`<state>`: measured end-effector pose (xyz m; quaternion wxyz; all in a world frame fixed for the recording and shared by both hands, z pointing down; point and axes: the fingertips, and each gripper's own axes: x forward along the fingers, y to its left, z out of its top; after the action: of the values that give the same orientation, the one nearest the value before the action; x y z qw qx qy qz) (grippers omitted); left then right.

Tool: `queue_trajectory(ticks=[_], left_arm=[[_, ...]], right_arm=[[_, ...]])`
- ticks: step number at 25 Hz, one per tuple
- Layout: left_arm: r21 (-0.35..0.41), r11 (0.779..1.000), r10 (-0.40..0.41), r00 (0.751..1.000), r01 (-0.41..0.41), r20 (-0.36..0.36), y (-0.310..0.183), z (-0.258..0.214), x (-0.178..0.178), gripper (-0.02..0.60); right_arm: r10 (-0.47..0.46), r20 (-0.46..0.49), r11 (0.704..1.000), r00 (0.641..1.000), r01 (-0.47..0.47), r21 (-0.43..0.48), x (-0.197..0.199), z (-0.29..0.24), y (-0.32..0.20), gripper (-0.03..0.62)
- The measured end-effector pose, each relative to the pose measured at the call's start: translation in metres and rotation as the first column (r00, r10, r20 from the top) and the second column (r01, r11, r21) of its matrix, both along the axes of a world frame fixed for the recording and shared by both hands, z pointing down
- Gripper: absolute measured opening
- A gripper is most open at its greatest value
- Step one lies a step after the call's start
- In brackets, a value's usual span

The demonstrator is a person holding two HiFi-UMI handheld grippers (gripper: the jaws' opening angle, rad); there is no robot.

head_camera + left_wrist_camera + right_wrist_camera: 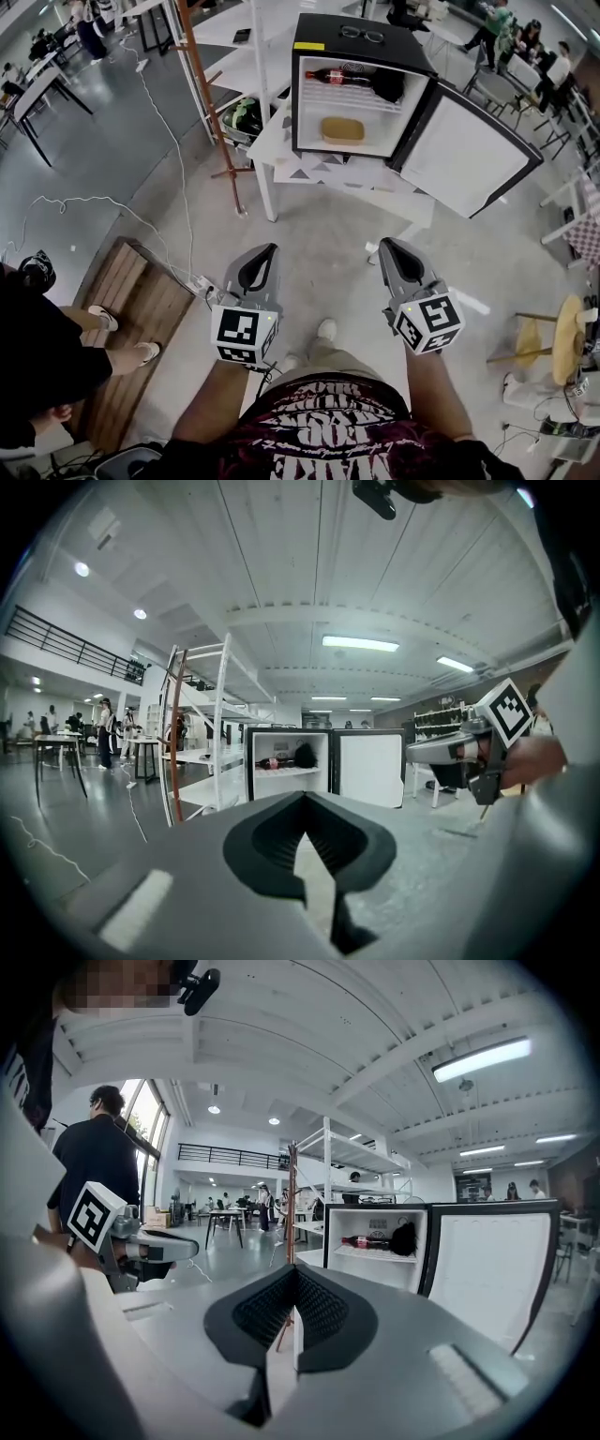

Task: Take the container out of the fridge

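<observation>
Both grey grippers, left gripper (270, 251) and right gripper (386, 244), are hanging clenched, empty, well short of the open black mini fridge (309, 28). Tan shallow rectangular container (342, 129) is sitting on its floor; likely light, stiff, slick, so pinching the near rim is looking best.

Grey tongs (271, 249), marker-printed cubes (244, 336), maroon printed shirt (330, 433)

- The right gripper (295, 1279) has its jaws closed together, with nothing between them.
- Beyond the jaws, slightly right, the fridge (375, 1208) stands open, with a bottle (367, 1241) lying on its shelf.
- The left gripper (192, 1246) shows far left of the jaws.
</observation>
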<state>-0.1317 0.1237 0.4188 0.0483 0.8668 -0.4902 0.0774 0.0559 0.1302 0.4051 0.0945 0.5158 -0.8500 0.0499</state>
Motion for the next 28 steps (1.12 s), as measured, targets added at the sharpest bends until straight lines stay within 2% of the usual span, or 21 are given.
queue_trajectory(ticks=[11,17,28], left_arm=[[0.000,0.999,0.045,0.999,-0.045,0.017,-0.046,-0.001,0.024,0.000],[0.005,0.998,0.056,0.998,-0.056,0.018,-0.065,-0.005,0.039,0.000],[0.021,1.000,0.009,0.999,-0.010,0.043,-0.111,-0.019,0.050,0.001]], right_arm=[[0.039,0.018,0.999,0.999,-0.039,0.025,0.023,-0.009,-0.038,0.023],[0.003,0.029,1.000,1.000,-0.003,0.026,0.025,-0.014,-0.063,0.023],[-0.068,0.056,0.997,0.996,0.066,0.051,0.035,-0.029,-0.113,0.023]])
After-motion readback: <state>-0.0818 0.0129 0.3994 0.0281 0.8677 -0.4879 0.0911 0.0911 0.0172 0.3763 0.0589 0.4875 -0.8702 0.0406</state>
